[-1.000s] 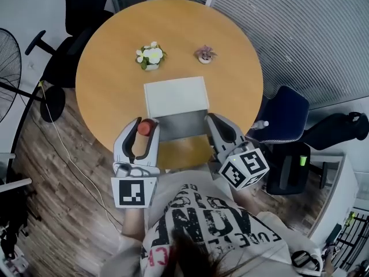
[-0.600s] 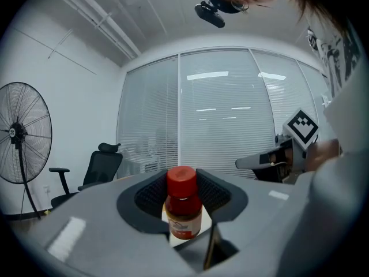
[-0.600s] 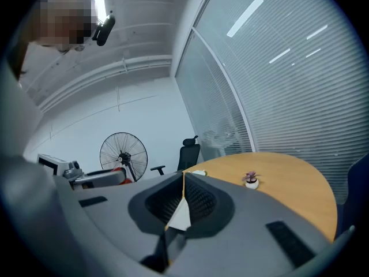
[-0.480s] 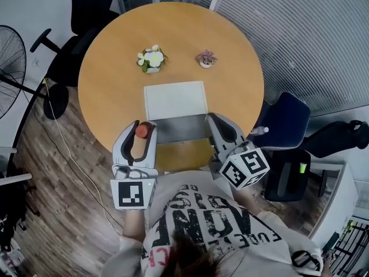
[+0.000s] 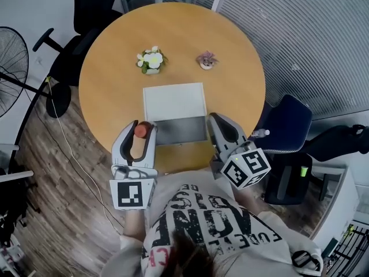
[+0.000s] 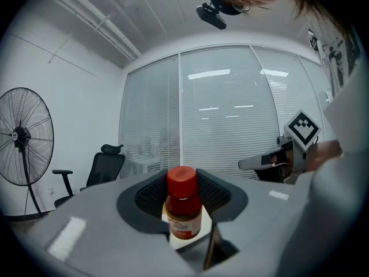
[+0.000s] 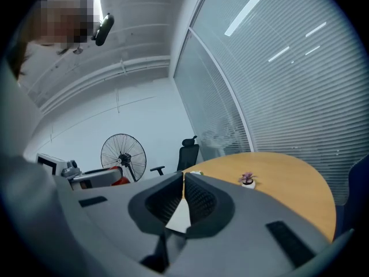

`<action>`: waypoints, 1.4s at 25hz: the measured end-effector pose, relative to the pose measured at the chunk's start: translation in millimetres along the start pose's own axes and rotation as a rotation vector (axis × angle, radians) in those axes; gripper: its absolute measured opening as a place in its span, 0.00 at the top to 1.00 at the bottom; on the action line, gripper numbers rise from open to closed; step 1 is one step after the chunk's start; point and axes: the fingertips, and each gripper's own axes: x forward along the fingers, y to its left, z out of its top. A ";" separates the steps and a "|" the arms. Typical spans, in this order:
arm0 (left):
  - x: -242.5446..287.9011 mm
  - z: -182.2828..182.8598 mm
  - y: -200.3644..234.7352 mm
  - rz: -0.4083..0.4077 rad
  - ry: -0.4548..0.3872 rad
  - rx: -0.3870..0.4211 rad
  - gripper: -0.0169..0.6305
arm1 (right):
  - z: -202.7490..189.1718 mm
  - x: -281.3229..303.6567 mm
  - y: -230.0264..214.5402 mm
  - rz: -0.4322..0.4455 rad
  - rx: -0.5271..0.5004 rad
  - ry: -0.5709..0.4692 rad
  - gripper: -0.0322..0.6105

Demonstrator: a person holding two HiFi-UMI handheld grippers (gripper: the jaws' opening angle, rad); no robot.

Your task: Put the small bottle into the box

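Note:
A small bottle [image 5: 140, 130] with a red cap and amber body stands upright between the jaws of my left gripper [image 5: 140, 126], which is shut on it. They hover over the table's near edge, just left of the white box [image 5: 174, 101] and level with its grey near wall. In the left gripper view the bottle [image 6: 183, 209] fills the gap between the pads of the left gripper [image 6: 183, 183]. My right gripper [image 5: 214, 119] is shut and empty at the box's near right corner. In the right gripper view the tips of the right gripper [image 7: 184, 180] touch.
On the round wooden table [image 5: 109, 91], two small potted plants [image 5: 151, 58] [image 5: 206, 59] stand beyond the box. A standing fan [image 5: 11, 68] and a black chair [image 5: 95, 4] are at the left. A blue chair [image 5: 285, 120] at the right holds another bottle [image 5: 259, 133].
The left gripper and its bottle have drifted slightly left, away from the box's near corner. The right gripper has kept its place.

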 end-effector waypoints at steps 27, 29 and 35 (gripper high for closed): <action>-5.9 35.5 23.0 0.003 -0.032 0.060 0.73 | -4.4 -9.2 -9.6 -0.052 0.017 -0.008 0.93; -1.7 38.0 20.2 -0.011 -0.039 0.060 0.73 | -4.3 -11.0 -11.6 -0.062 0.020 -0.009 0.93; 15.3 37.1 2.4 -0.075 -0.048 0.044 0.73 | -5.0 -18.1 -20.8 -0.098 0.028 -0.014 0.93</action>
